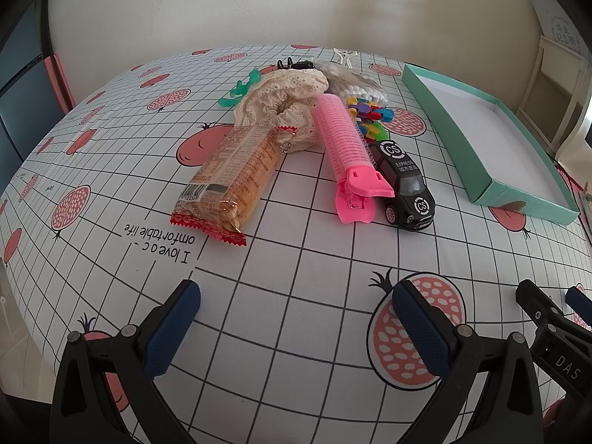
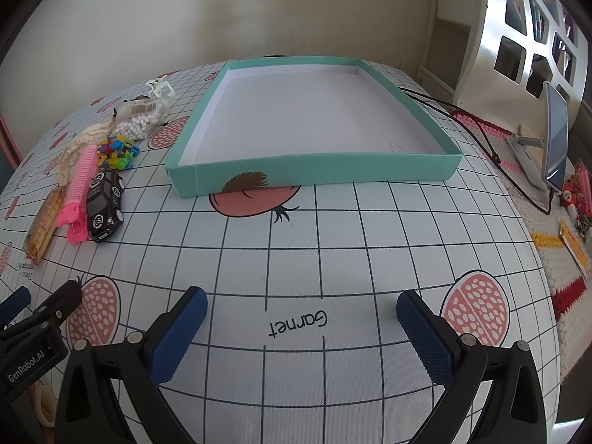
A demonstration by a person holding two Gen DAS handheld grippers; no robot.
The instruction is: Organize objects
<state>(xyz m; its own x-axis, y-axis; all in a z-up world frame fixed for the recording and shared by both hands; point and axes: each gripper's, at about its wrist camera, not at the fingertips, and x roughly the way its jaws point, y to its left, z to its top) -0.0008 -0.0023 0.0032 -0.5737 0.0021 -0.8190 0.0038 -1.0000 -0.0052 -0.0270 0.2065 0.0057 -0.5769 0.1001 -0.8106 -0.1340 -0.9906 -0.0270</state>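
Hovering over the tablecloth (image 2: 296, 244), the left gripper (image 1: 296, 327) and right gripper (image 2: 301, 327) both hold nothing, jaws spread wide. The snack packet (image 1: 231, 175), pink hair clip (image 1: 349, 155) and toy car (image 1: 405, 185) lie left of the teal tray (image 2: 314, 168).

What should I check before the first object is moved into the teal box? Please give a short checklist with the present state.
1. Left gripper jaws open, holding nothing: ok.
2. Right gripper jaws open, holding nothing: ok.
3. Shallow teal cardboard box has room inside: ok.
4. Black toy car free to lift: not ok, the pink plastic hair-roller clip lies against it.
5. Orange wrapped snack bar apart from the cream lace cloth: cannot tell.
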